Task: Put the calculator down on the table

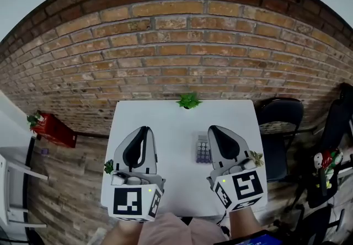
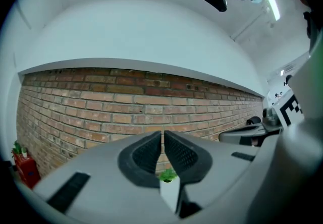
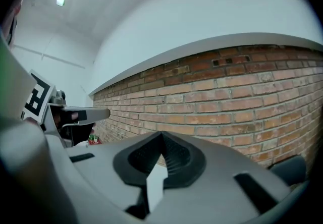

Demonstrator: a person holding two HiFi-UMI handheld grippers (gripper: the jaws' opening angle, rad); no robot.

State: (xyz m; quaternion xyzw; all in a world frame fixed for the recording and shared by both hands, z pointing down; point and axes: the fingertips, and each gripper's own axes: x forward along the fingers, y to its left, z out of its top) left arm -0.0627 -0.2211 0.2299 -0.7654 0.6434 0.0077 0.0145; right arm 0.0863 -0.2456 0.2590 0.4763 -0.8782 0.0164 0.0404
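The calculator (image 1: 202,149), a small grey one with rows of keys, lies flat on the white table (image 1: 176,122), right of its middle. My right gripper (image 1: 211,128) hovers just right of it and above, hiding its right edge. Its jaws are shut with nothing between them, and in the right gripper view (image 3: 161,133) they point level at the brick wall. My left gripper (image 1: 146,128) is held over the table's left half, also shut and empty. In the left gripper view (image 2: 162,133) it too faces the wall.
A small green plant (image 1: 188,100) stands at the table's far edge, also seen below the left jaws (image 2: 167,174). A black chair (image 1: 280,118) stands right of the table, a red object (image 1: 53,129) on the floor at left. A brick wall (image 1: 176,56) lies behind.
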